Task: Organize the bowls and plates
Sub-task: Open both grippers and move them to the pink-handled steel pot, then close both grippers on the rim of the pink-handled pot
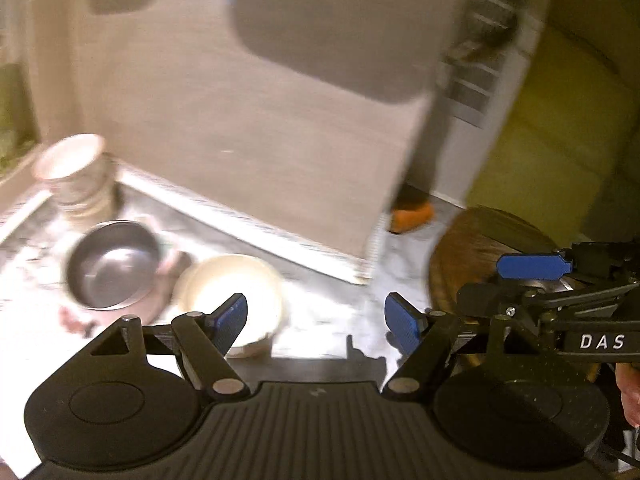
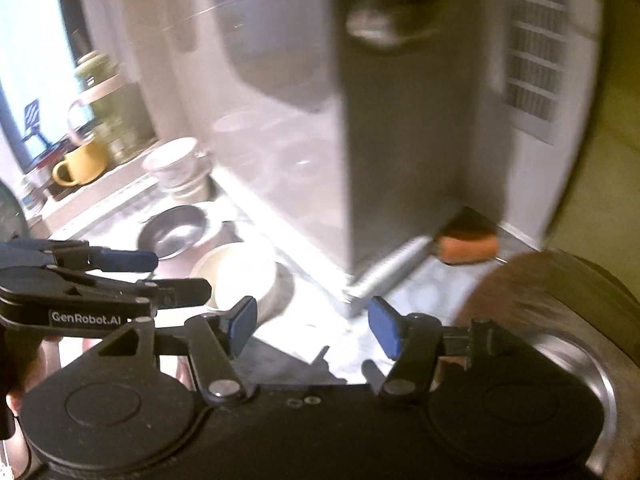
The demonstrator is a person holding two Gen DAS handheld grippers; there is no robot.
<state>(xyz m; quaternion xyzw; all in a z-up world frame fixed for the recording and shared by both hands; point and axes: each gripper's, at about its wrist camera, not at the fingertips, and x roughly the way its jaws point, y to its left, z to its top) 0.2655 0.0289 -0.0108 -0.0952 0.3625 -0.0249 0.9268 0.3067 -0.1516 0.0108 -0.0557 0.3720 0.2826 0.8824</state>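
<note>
Both pictures blurry. Left tool (image 1: pixel 316 322) spread wide, blue pads apart, nothing between them, up above the shiny tabletop (image 1: pixel 320 316). Right tool (image 2: pixel 312 326) spread too, empty as well, also over the tabletop. Each tool seen in the other's picture: right tool at the right edge of the left view, left tool at the left edge of the right view, with a bit of a hand (image 2: pixel 48 356) under it.

Just past the left tool's left pad, a cream bowl (image 1: pixel 236 292) on the tabletop, open side up. Beside it, farther left, a grey metal bowl (image 1: pixel 112 266) sitting on something pink (too blurry to tell what). Behind that, near the window ledge, a stack of bowls (image 1: pixel 78 176), the top one tilted. All three close to a big grey box (image 1: pixel 248 152) standing on the tabletop.

To the right, a round brown wooden board (image 1: pixel 472 256), with a metal dish (image 2: pixel 580 368) low on the right beside it. An orange sponge (image 2: pixel 466 246) at the foot of the grey box. On the ledge, a yellow mug (image 2: pixel 82 164) and a glass jar (image 2: pixel 106 120).
</note>
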